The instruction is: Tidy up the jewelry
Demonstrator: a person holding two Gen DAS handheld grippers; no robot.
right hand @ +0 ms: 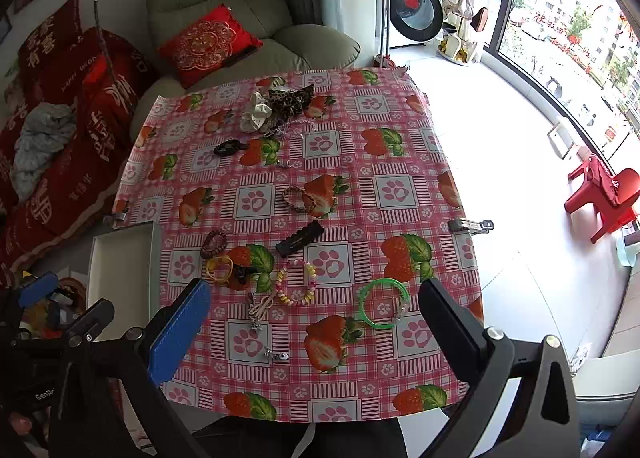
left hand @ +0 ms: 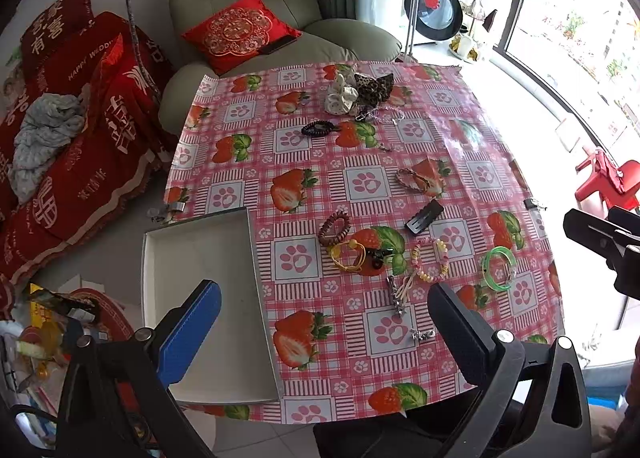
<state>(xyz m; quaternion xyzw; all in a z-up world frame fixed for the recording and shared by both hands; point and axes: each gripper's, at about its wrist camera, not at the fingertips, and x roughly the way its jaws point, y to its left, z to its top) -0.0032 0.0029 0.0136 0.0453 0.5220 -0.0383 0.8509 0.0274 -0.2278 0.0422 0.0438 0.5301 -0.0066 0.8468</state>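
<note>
Jewelry lies scattered on a strawberry-print tablecloth (left hand: 400, 386). I see a green bangle (left hand: 498, 268) (right hand: 383, 302), a pink bead bracelet (left hand: 430, 260) (right hand: 296, 284), a yellow cord bracelet (left hand: 349, 256), a brown bead bracelet (left hand: 334, 229), a black hair clip (left hand: 425, 216) (right hand: 299, 244) and scrunchies (left hand: 352, 94) at the far side. An empty white tray (left hand: 208, 254) sits at the table's left edge. My left gripper (left hand: 324, 322) is open and empty above the near edge. My right gripper (right hand: 316, 314) is open and empty, just short of the bangle.
A green armchair (left hand: 256, 10) with a red cushion stands behind the table. A red-covered sofa (left hand: 80, 130) is to the left. A red plastic chair (right hand: 604, 198) and a washing machine (right hand: 412, 10) stand to the right. Metal clips (right hand: 470, 225) hold the cloth's edges.
</note>
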